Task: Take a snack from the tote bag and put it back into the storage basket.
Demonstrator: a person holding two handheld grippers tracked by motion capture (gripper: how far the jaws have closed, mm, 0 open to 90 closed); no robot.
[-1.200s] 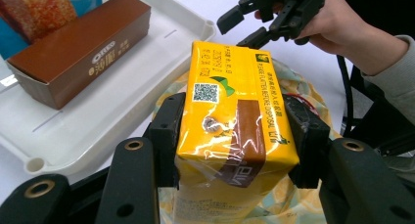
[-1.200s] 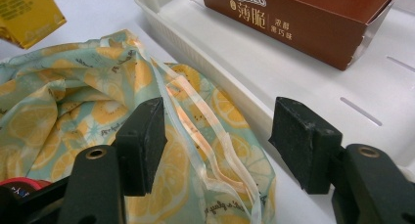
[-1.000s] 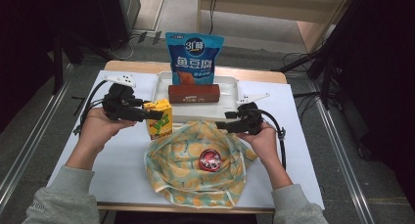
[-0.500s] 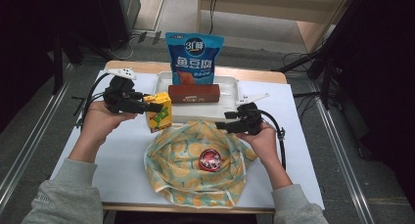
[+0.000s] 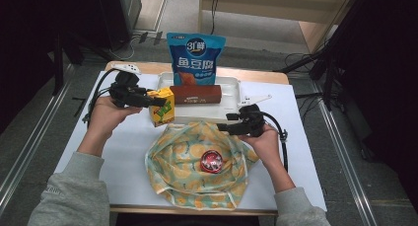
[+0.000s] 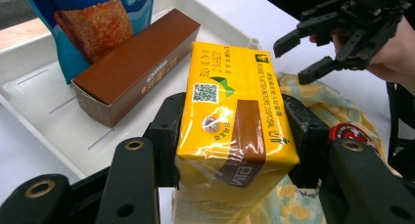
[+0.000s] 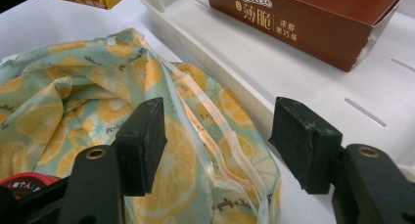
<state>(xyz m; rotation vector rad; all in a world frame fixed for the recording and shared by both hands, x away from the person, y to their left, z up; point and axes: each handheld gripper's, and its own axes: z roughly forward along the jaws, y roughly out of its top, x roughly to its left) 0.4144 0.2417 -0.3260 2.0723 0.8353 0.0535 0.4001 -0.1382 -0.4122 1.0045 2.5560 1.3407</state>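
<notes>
Inside white tray [image 5: 230, 90], brown biscuit box [image 5: 195, 94], blue snack bag [image 5: 195, 58]

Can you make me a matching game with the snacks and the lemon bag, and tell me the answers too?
Things:
1. yellow drink carton
2. long brown biscuit box
3. small round red tin
4. blue snack pouch

Places:
A. lying in the white tray
B. on the lemon-print cloth bag
C. clamped in the left gripper
D. standing at the tray's far edge

Pairs: 1-C, 2-A, 3-B, 4-D
</notes>
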